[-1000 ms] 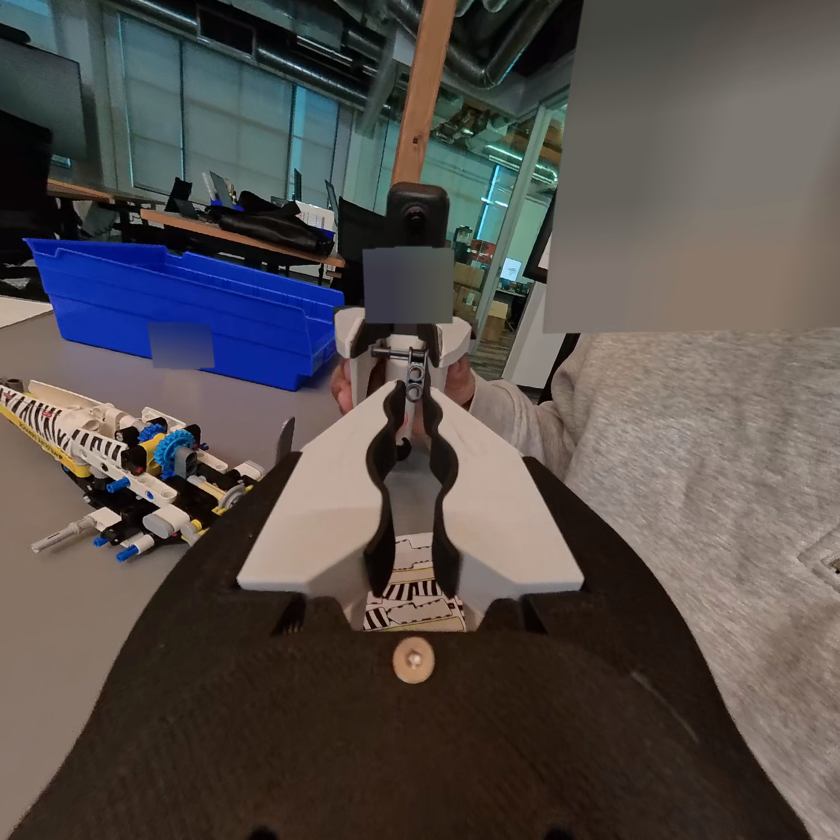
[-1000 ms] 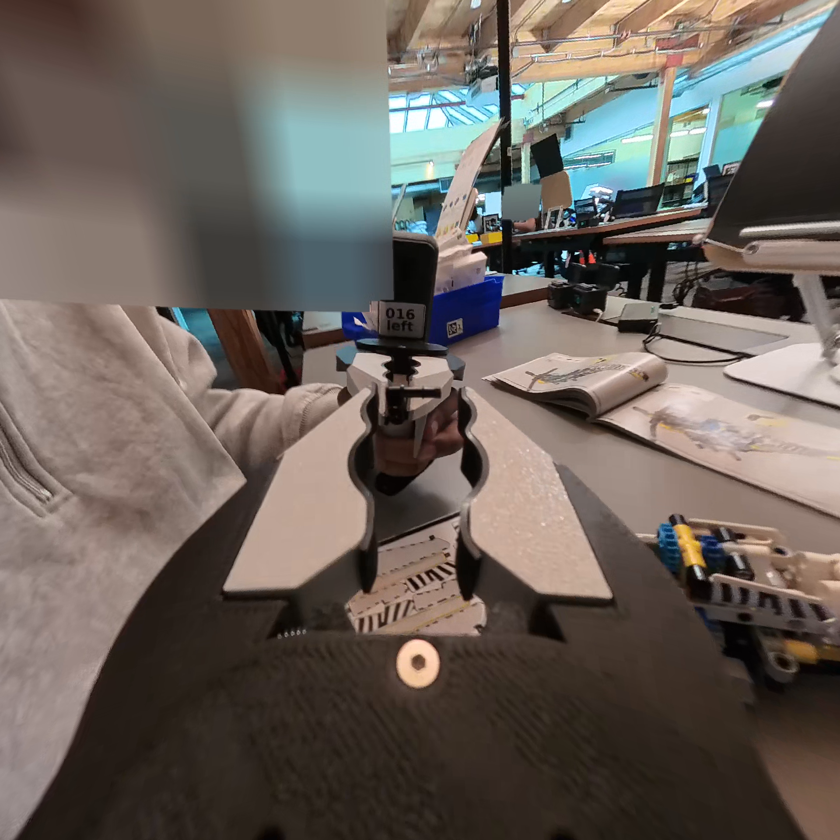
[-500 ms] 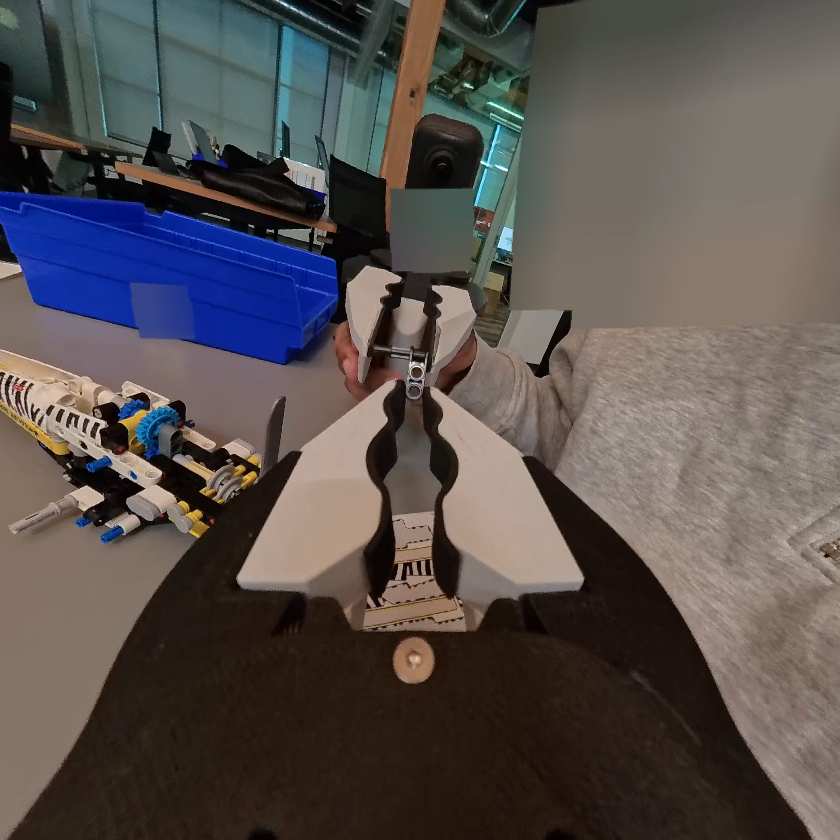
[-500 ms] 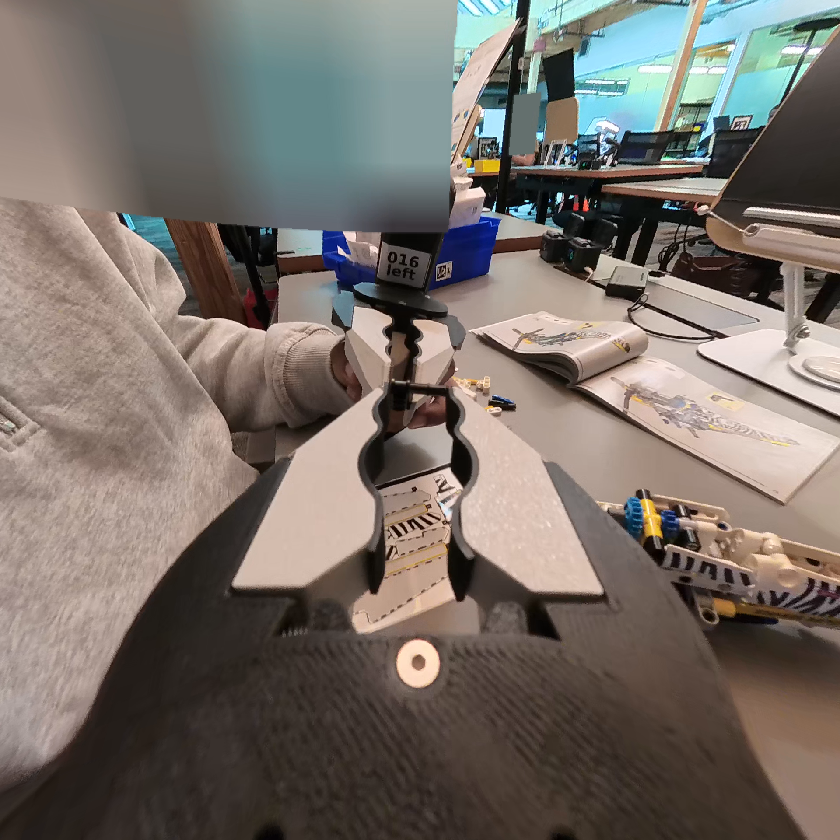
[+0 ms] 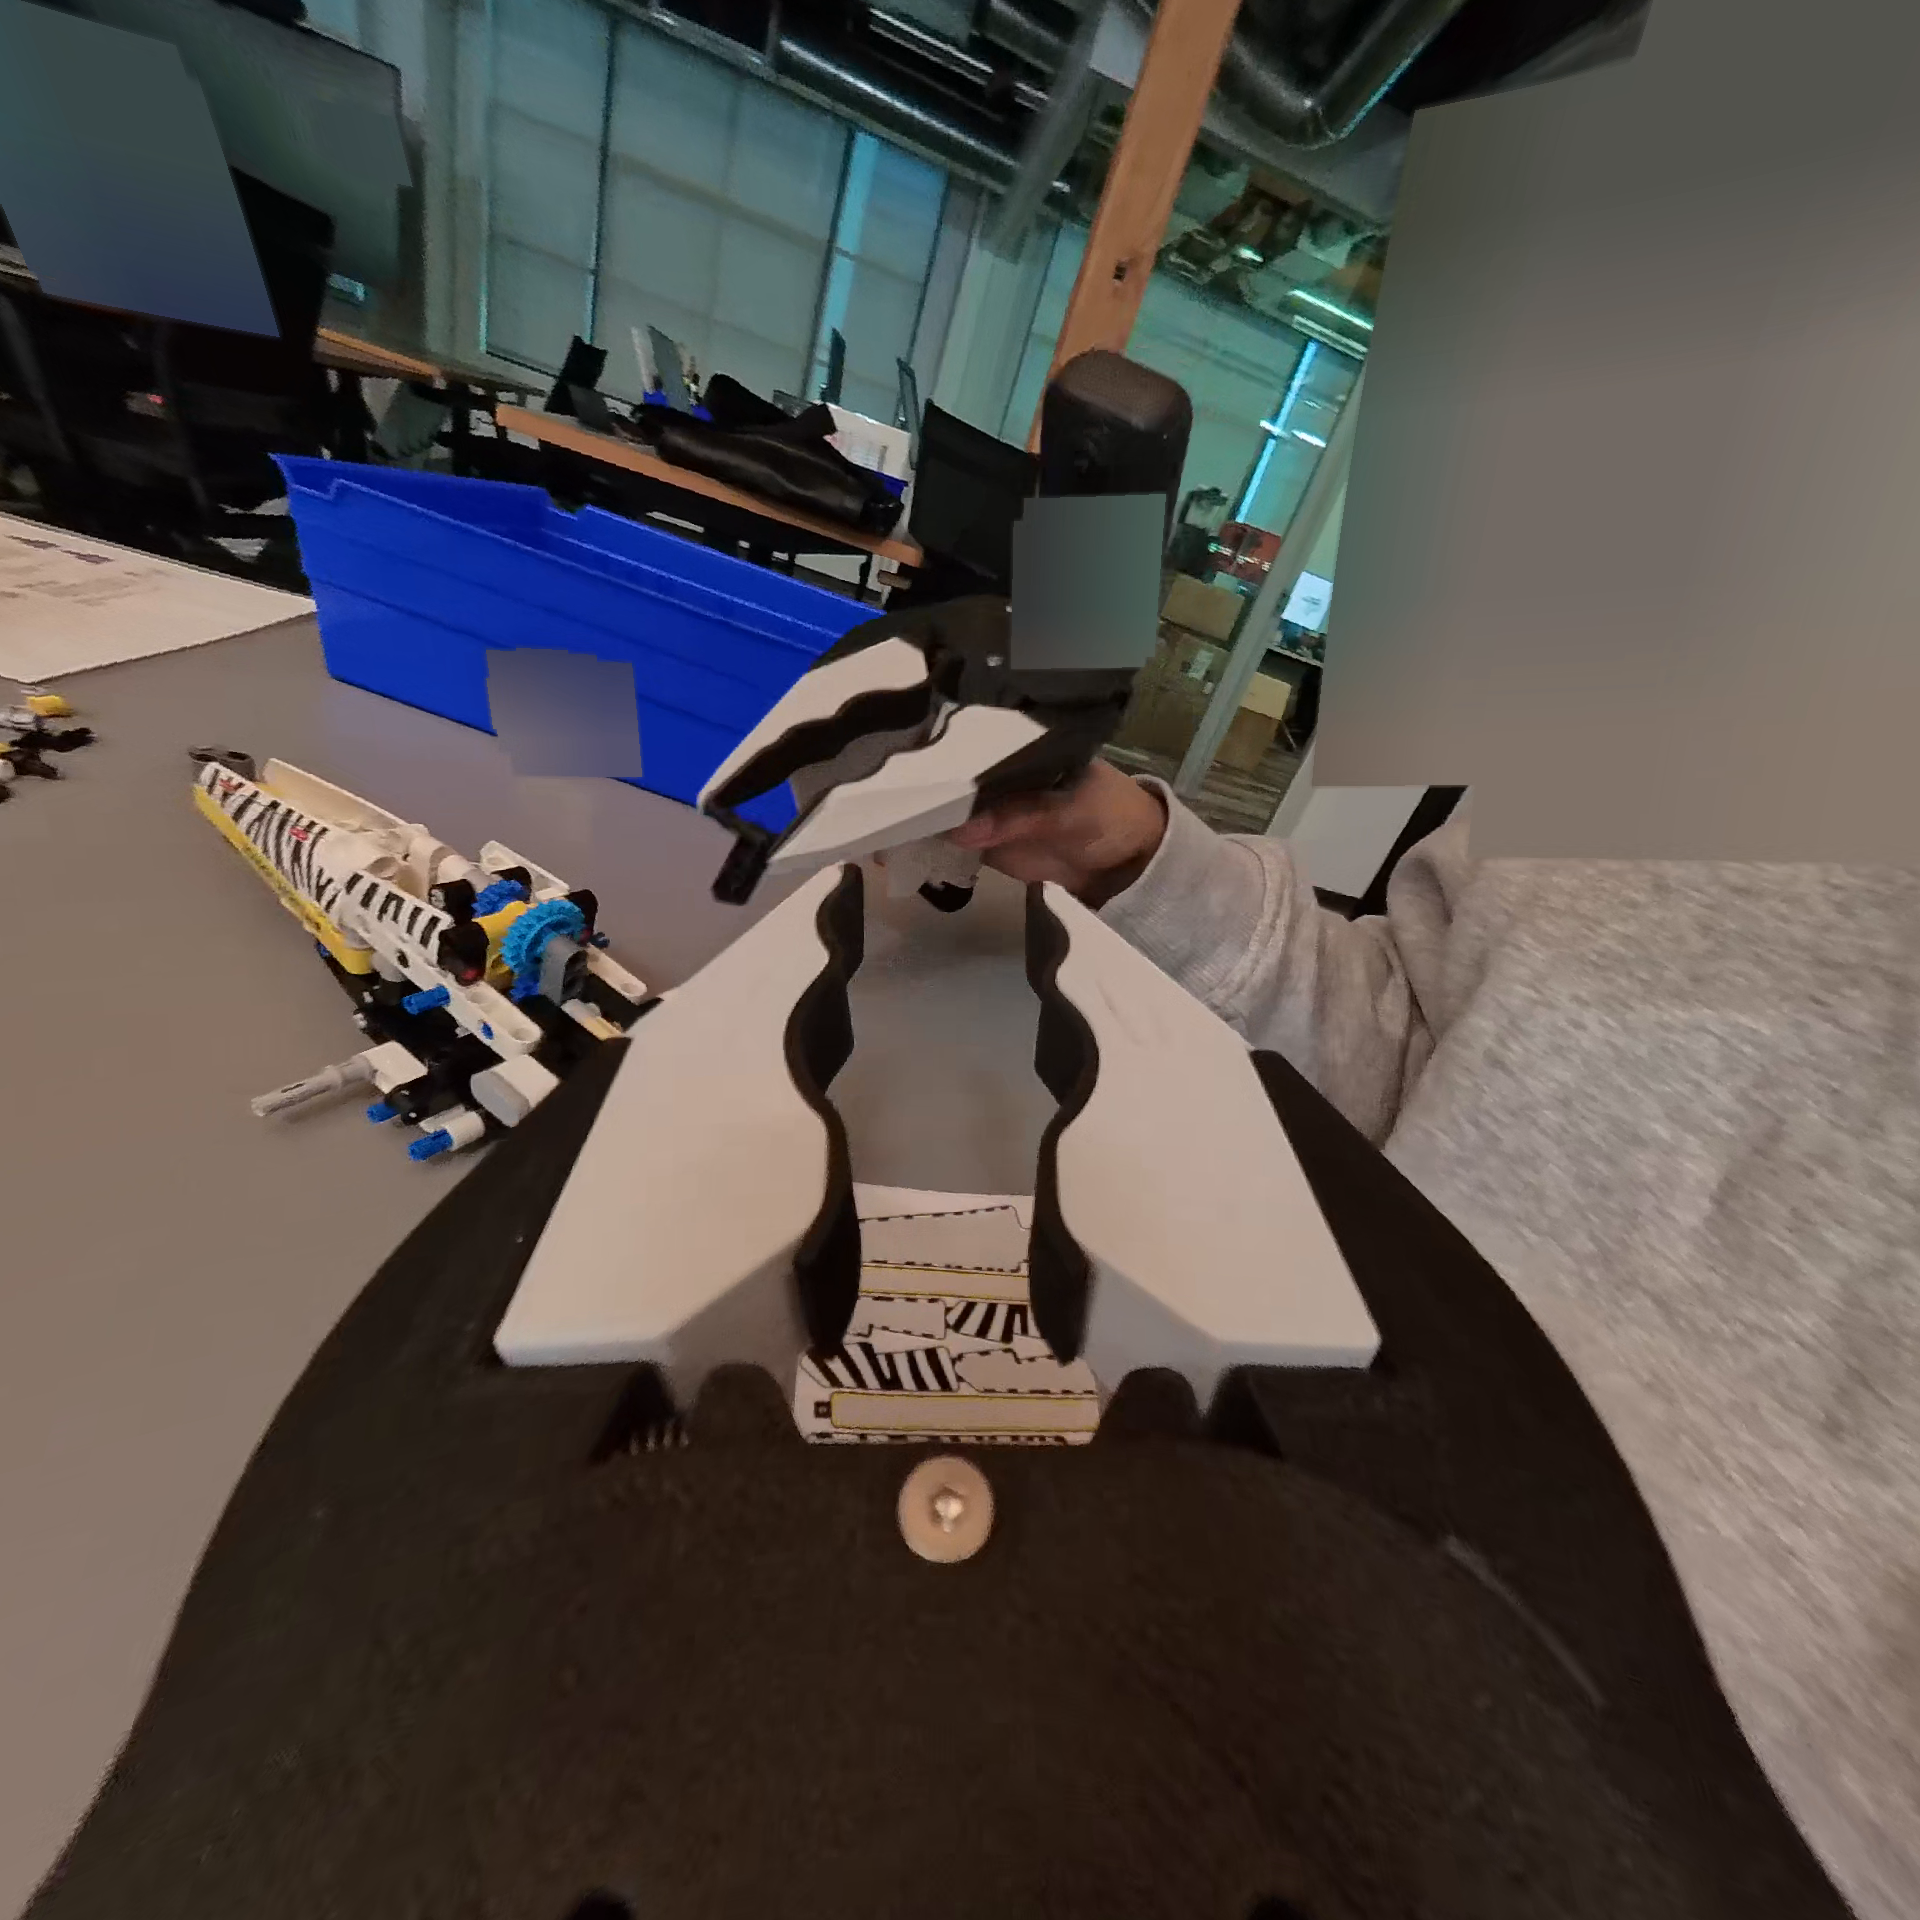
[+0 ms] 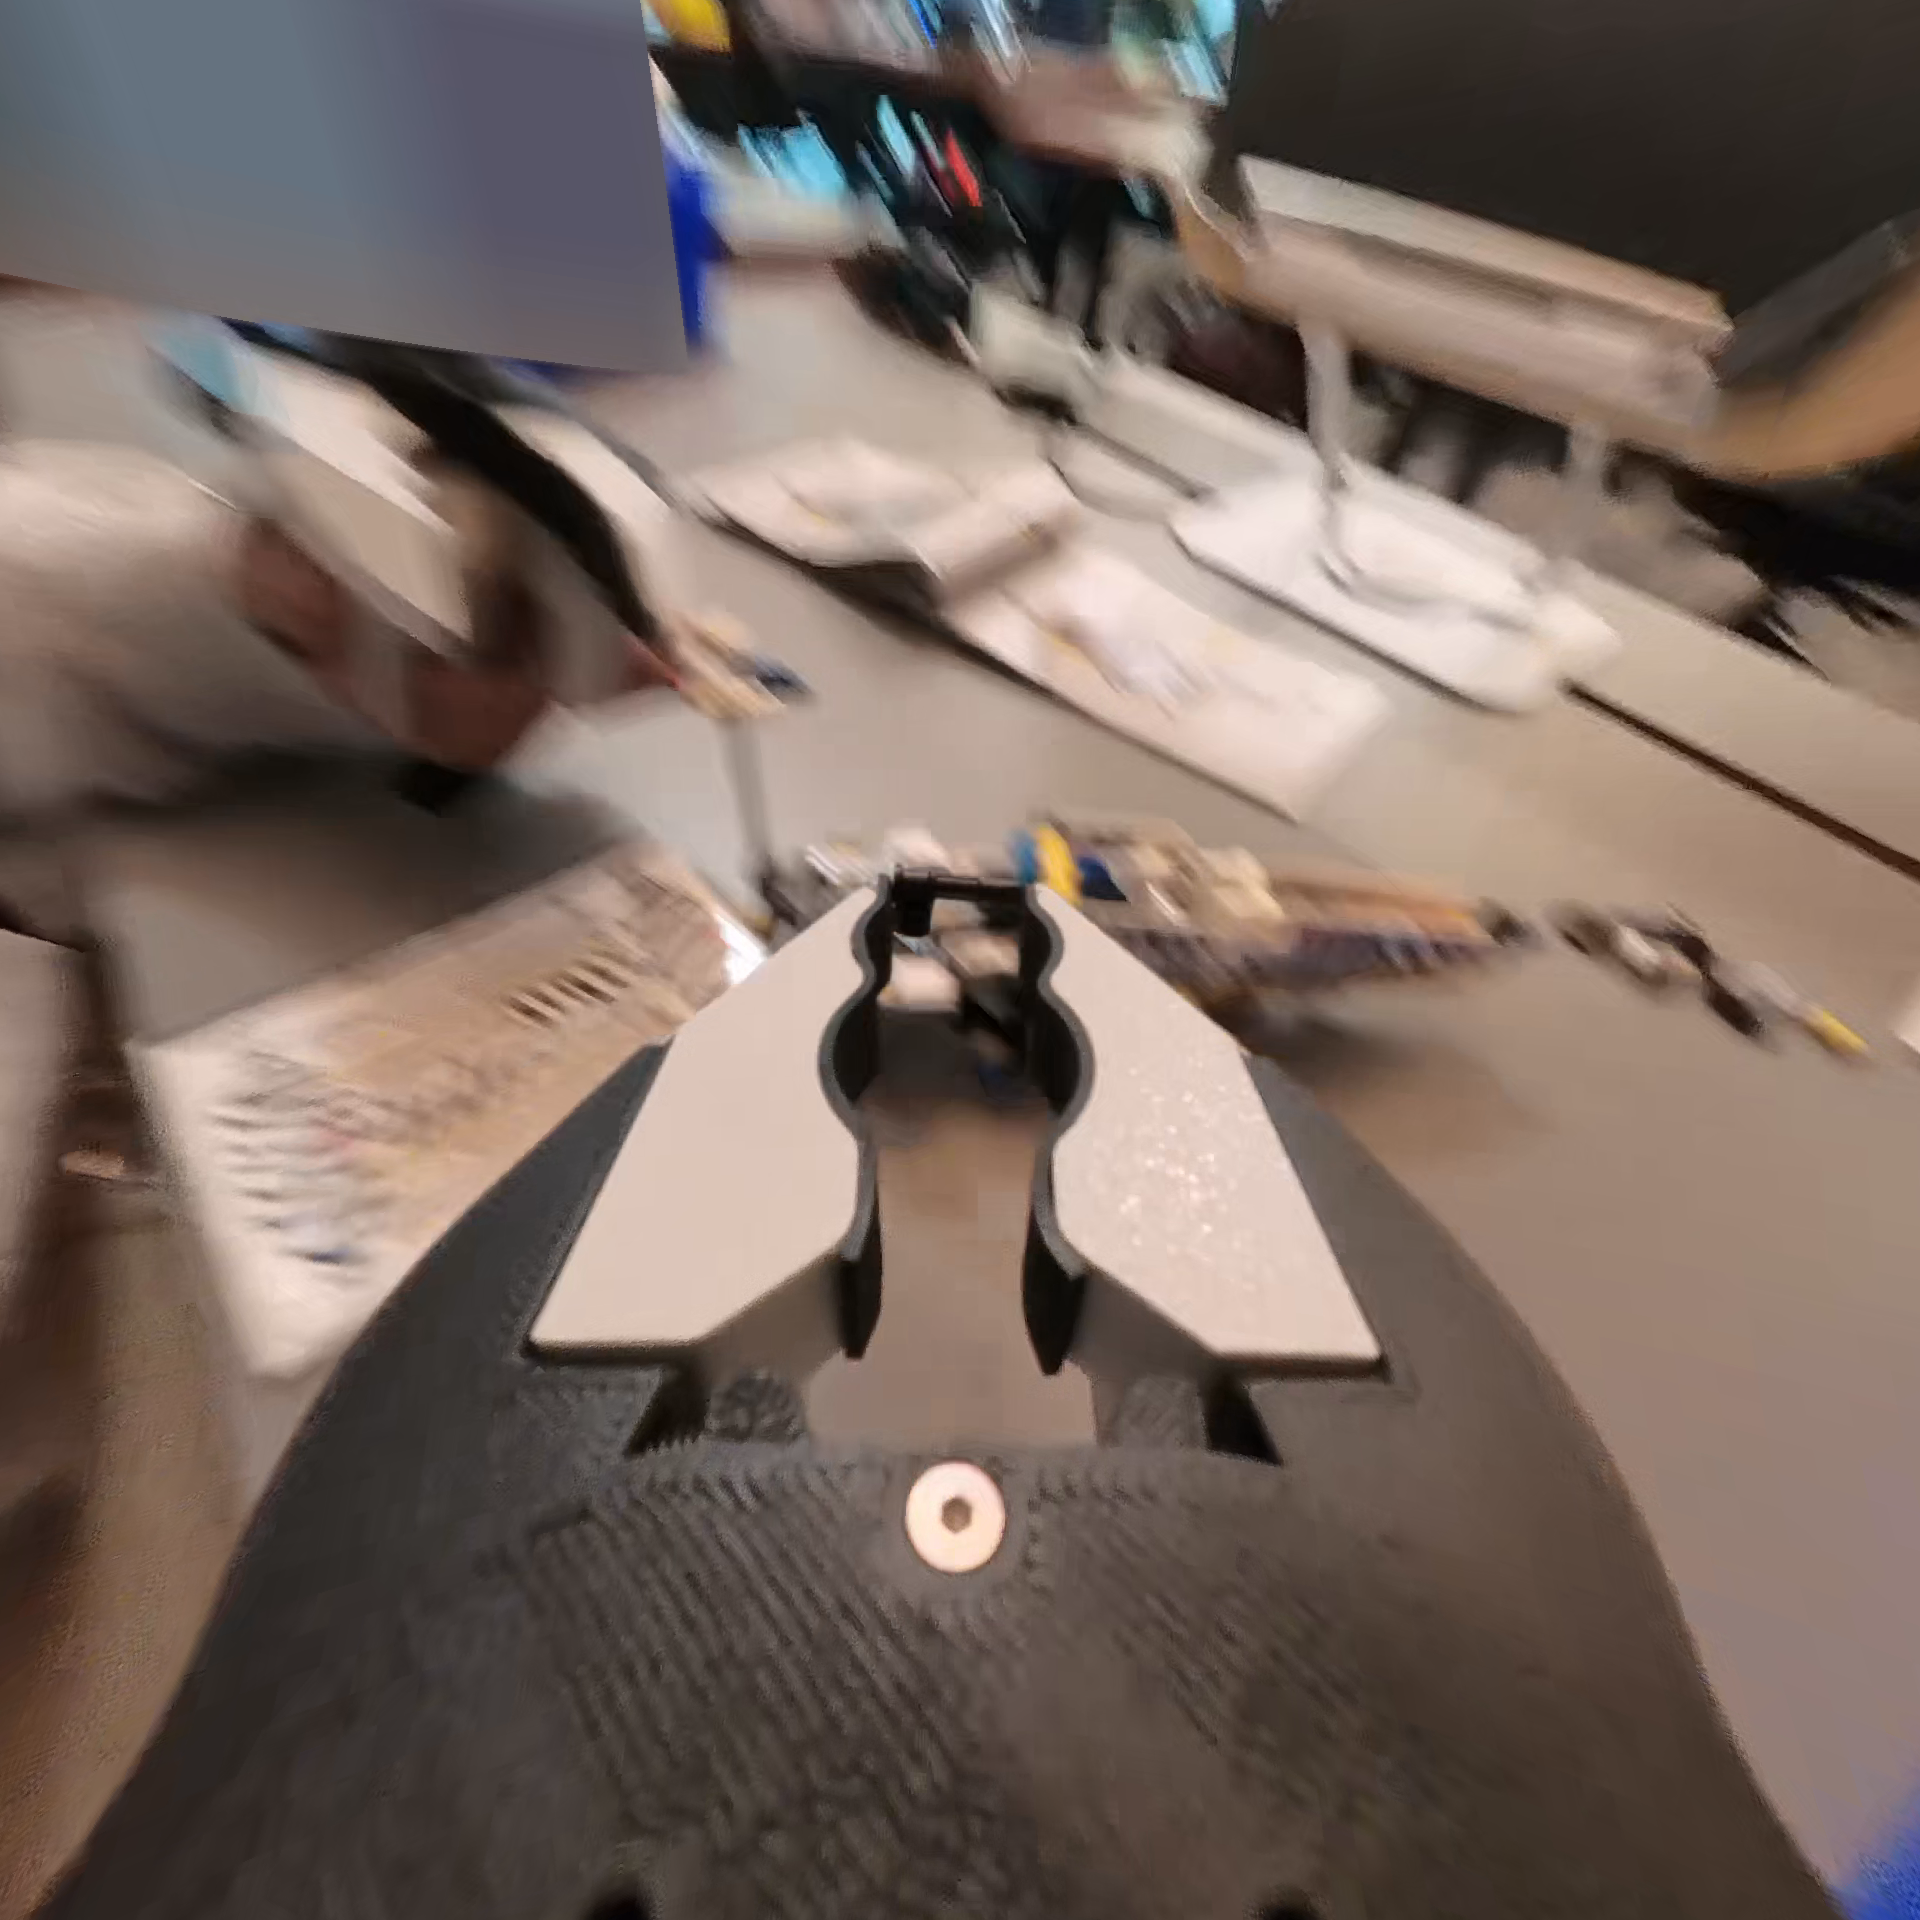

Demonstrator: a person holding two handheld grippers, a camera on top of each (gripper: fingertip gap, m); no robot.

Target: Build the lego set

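Note:
In the left wrist view my left gripper (image 5: 945,894) is open and empty above a striped sticker sheet (image 5: 945,1320). The right gripper (image 5: 743,831) hangs just ahead of it, tilted down to the left, shut on a small black axle piece (image 5: 740,878). The half-built zebra-striped lego model (image 5: 416,935) lies on the grey table (image 5: 156,1195) to the left. The right wrist view is blurred. It shows my right gripper (image 6: 956,904) holding the black axle piece (image 6: 951,891) across its fingertips, with the lego model (image 6: 1247,914) just beyond.
A blue bin (image 5: 561,623) stands behind the model. Loose small parts (image 5: 31,727) lie at the far left. An open instruction booklet (image 6: 1091,623) and a white stand base (image 6: 1403,582) lie farther back. A person's grey sleeve (image 5: 1558,1143) fills the right side.
My left gripper has opened and let go of the small piece. My right gripper has swung away from it, down toward the model, keeping the axle piece.

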